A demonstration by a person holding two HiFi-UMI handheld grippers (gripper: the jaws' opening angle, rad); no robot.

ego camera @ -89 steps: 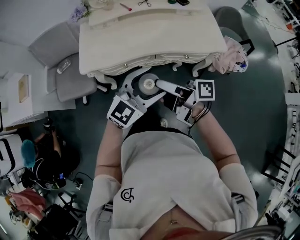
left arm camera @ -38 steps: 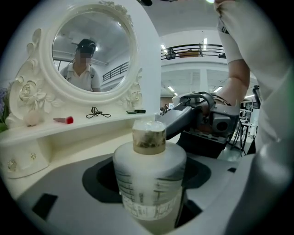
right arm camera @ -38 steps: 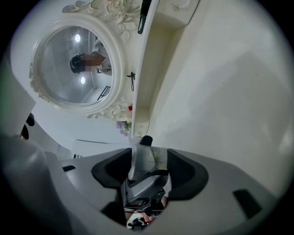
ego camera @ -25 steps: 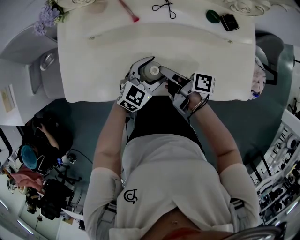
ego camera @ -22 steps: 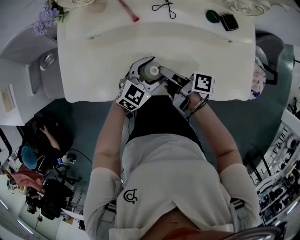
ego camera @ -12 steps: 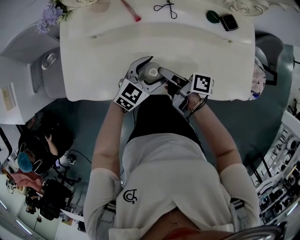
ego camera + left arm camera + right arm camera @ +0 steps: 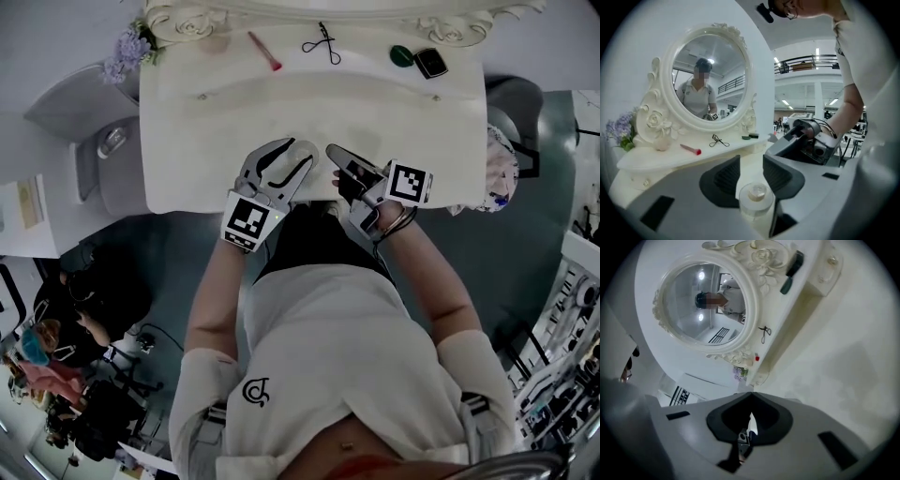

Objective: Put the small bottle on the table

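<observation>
The small clear bottle [image 7: 757,199] with a round cap stands upright on the white dressing table [image 7: 375,112]. In the left gripper view it shows low in the gap behind the pads. My left gripper [image 7: 292,150] [image 7: 752,164] hangs above it; its jaws have just been closing and stand partly apart, with neither pad pressing on the bottle. The head view hides the bottle under that gripper. My right gripper [image 7: 332,150] [image 7: 751,401] is just to its right over the table's front edge. Its jaws have just closed and it is shut on nothing.
On the table's raised back shelf lie a red-tipped stick [image 7: 265,51], an eyelash curler [image 7: 322,42], a green item [image 7: 401,54] and a dark compact [image 7: 430,62]. An oval mirror [image 7: 705,77] stands behind. Purple flowers [image 7: 122,61] and a grey chair [image 7: 94,131] are left.
Both grippers have lifted off the table. The left jaws, wide around the bottle before, are now narrower and above it, and the bottle's top no longer shows in the head view.
</observation>
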